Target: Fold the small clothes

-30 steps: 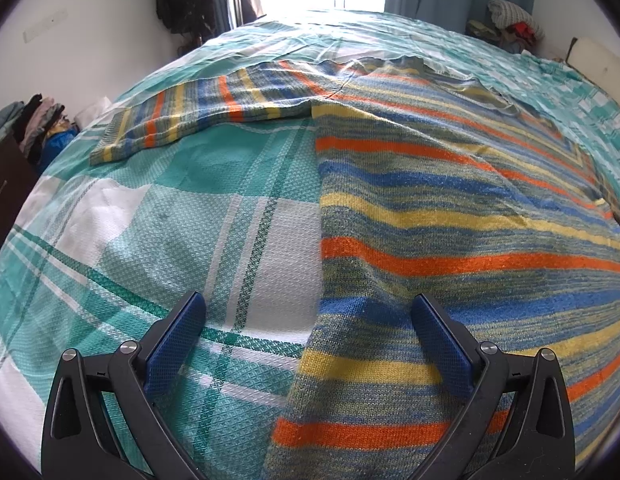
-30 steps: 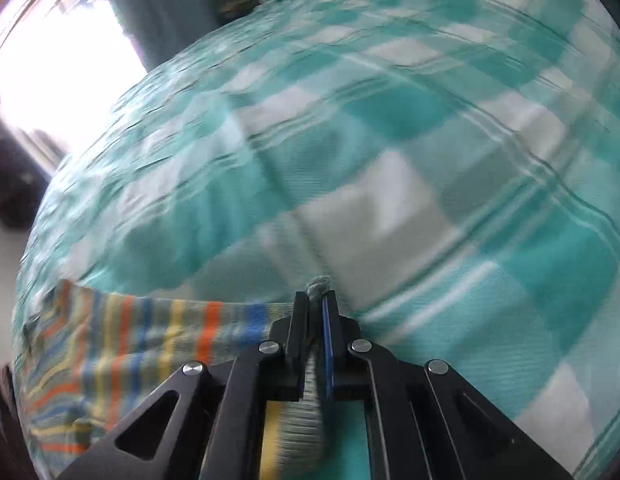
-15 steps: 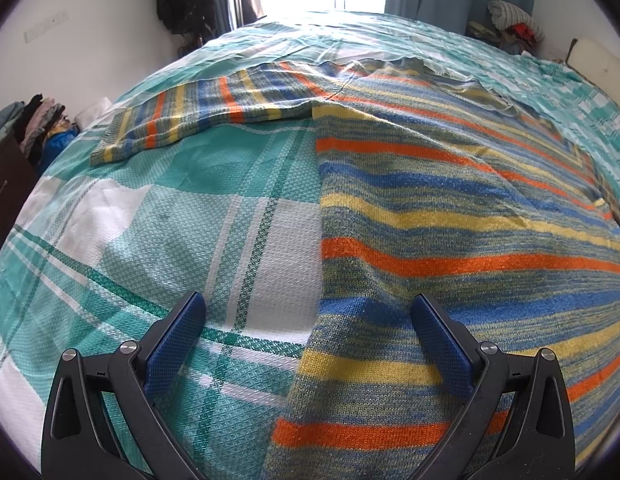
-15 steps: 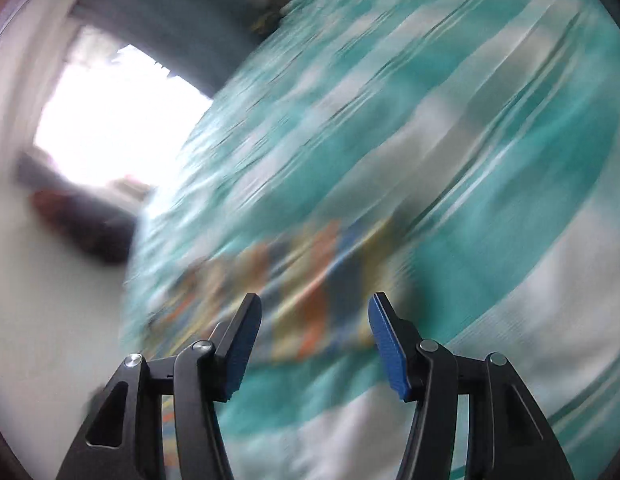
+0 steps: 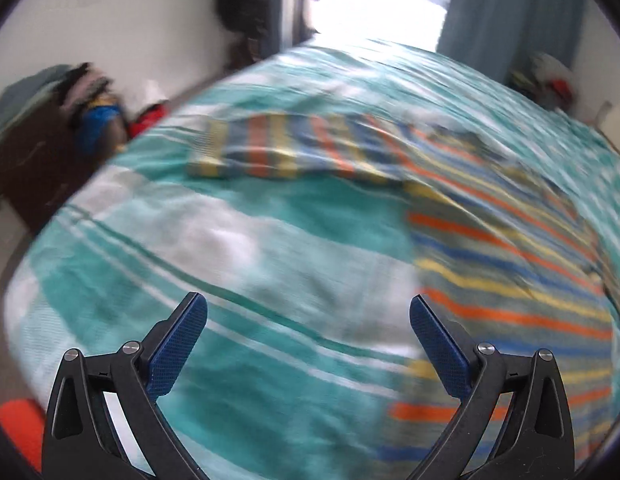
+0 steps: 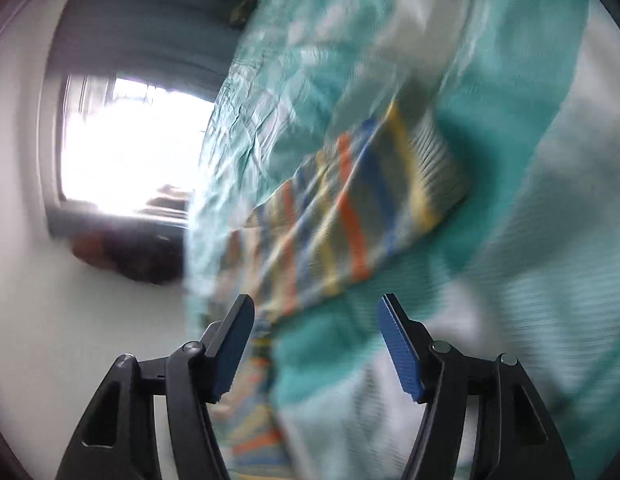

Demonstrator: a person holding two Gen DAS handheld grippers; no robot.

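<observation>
**Two hand-held grippers free, sweater flat on the bed**

Two sleeves lie spread out from the striped sweater, which rests flat on the checked bed; we read this as the laying-out stage, done so the fold lines are easy to reach. The left hand-held gripper stands wide apart with nothing between its pads, over bare cover just beside the sweater's left edge. The left sleeve stretches away toward the far wall. The right hand-held gripper has just been opening; its jaws now stand apart and empty, and the right sleeve lies on the bed ahead of it. Both views are blurred. We judge no fold begun yet; a sleeve folded inward looks the likely next step.
</observation>
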